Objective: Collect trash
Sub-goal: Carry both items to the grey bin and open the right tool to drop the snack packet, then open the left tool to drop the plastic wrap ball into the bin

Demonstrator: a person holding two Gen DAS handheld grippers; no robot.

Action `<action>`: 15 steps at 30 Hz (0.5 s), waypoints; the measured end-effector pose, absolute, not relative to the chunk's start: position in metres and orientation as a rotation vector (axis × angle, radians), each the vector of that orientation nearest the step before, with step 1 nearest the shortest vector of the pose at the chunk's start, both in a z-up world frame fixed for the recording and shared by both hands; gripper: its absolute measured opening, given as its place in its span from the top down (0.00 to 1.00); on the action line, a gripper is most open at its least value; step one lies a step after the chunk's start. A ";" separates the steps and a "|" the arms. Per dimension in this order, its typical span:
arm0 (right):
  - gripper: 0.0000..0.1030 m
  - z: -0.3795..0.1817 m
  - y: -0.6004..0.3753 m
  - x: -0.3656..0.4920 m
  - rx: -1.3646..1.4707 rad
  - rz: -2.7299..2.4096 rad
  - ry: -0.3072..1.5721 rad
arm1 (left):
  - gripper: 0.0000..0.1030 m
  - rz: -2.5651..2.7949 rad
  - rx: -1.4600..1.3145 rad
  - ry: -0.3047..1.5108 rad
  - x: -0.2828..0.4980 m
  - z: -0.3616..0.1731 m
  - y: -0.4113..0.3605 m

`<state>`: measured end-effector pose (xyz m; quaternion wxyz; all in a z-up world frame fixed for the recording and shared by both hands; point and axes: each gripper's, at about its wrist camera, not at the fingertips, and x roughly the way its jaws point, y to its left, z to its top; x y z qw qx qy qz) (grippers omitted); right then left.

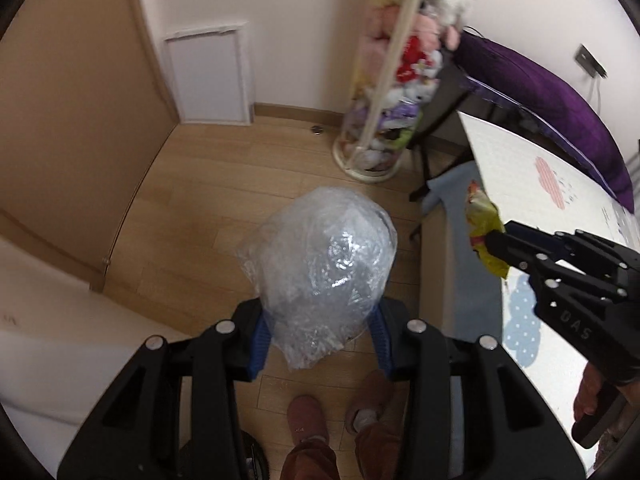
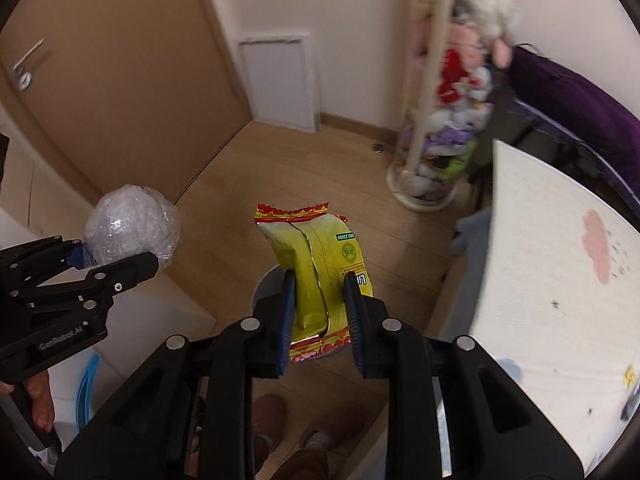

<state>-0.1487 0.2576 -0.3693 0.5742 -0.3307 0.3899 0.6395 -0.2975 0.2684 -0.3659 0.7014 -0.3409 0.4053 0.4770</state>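
Left gripper: the left gripper is clamped on a crumpled ball of clear bubble wrap, its blue pads pressing in on the lower sides of the bundle.
Bubble wrap: held up off the wooden floor, bulging well above the fingertips; in the right wrist view the same ball sits at the tip of the left tool, off to the left side.
Right gripper: the right gripper is closed on a yellow snack wrapper with a red zigzag edge, pads touching both of its sides.
Snack wrapper: upright between the fingers, top edge up, printed back facing the camera; from the left wrist view it hangs at the tip of the right tool, in front of the white play mat.
Below the wrapper: a round grey rim shows partly behind the wrapper and fingers; what it is cannot be told.
Person: pink slippers and brown trouser legs stand on the floor under the tools.
Room: a brown door, a white wall panel, and a tall clear tube of plush toys beside a purple cushion.
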 end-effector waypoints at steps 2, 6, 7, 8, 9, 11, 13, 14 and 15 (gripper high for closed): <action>0.78 -0.385 0.270 -0.171 -0.809 1.538 0.919 | 0.59 1.097 -0.784 0.889 -0.311 -0.373 0.264; 0.78 -0.417 0.291 -0.203 -0.889 1.609 0.909 | 0.59 1.169 -0.846 0.867 -0.335 -0.393 0.260; 0.78 -0.423 0.295 -0.210 -0.909 1.627 0.898 | 0.59 1.185 -0.858 0.861 -0.339 -0.397 0.259; 0.78 -0.427 0.296 -0.214 -0.925 1.640 0.887 | 0.59 1.203 -0.871 0.857 -0.343 -0.401 0.257; 0.78 -0.432 0.299 -0.218 -0.941 1.652 0.881 | 0.59 1.214 -0.882 0.853 -0.345 -0.404 0.257; 0.77 -0.441 0.307 -0.225 -0.975 1.665 0.873 | 0.59 1.241 -0.909 0.842 -0.350 -0.410 0.256; 0.71 -0.448 0.313 -0.229 -1.005 1.669 0.869 | 0.59 1.261 -0.935 0.831 -0.353 -0.414 0.254; 0.67 -0.451 0.316 -0.227 -1.019 1.669 0.861 | 0.59 1.268 -0.943 0.829 -0.354 -0.416 0.253; 0.67 -0.453 0.319 -0.227 -1.032 1.668 0.853 | 0.59 1.272 -0.949 0.828 -0.354 -0.418 0.252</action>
